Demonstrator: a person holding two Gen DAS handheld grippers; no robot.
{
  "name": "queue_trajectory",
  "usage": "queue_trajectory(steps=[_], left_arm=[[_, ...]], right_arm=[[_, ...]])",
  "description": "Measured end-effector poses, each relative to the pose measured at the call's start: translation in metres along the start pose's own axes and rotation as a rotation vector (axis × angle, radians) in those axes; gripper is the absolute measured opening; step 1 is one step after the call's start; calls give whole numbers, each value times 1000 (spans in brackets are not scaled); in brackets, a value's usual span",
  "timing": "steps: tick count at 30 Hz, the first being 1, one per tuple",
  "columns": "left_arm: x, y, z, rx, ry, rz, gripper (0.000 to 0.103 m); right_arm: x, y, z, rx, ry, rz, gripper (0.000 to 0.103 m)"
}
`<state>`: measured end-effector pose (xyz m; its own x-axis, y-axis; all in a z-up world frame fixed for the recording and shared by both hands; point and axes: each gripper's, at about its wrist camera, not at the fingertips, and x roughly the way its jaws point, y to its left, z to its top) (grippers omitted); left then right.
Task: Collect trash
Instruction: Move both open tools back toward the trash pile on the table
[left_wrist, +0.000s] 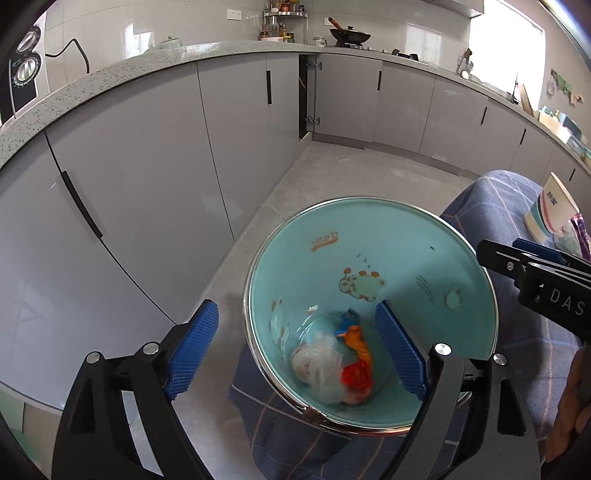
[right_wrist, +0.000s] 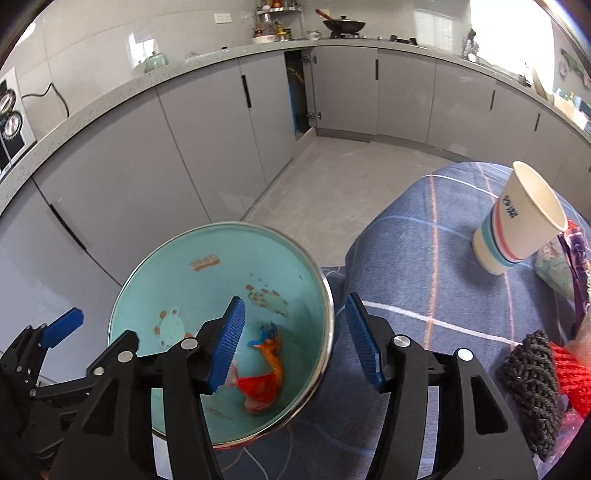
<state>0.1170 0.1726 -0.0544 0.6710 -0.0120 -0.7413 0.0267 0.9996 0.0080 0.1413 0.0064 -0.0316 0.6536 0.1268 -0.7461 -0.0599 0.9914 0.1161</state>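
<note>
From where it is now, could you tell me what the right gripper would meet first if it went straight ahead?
Most likely the metal rim of the teal bin. The open right gripper straddles that rim, one finger inside the bin above the orange wrapper, the other outside over the blue cloth. Depth is uncertain.

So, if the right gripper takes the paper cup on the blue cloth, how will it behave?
The paper cup looks empty and thin-walled, so it is probably light and may crush under a firm squeeze. It stands tilted on the soft blue cloth, so a push would likely tip it over. Its tapered side might slip between the pads.
</note>
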Motion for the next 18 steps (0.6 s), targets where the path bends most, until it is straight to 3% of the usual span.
queue_trajectory(steps=[7, 18], left_arm=[[-25, -11, 7, 29, -42, 30, 95], [-62, -66, -3, 50, -80, -5, 96]], right_arm=[[-22, -14, 0, 33, -26, -11, 57], [-69, -54, -23, 35, -56, -56, 57]])
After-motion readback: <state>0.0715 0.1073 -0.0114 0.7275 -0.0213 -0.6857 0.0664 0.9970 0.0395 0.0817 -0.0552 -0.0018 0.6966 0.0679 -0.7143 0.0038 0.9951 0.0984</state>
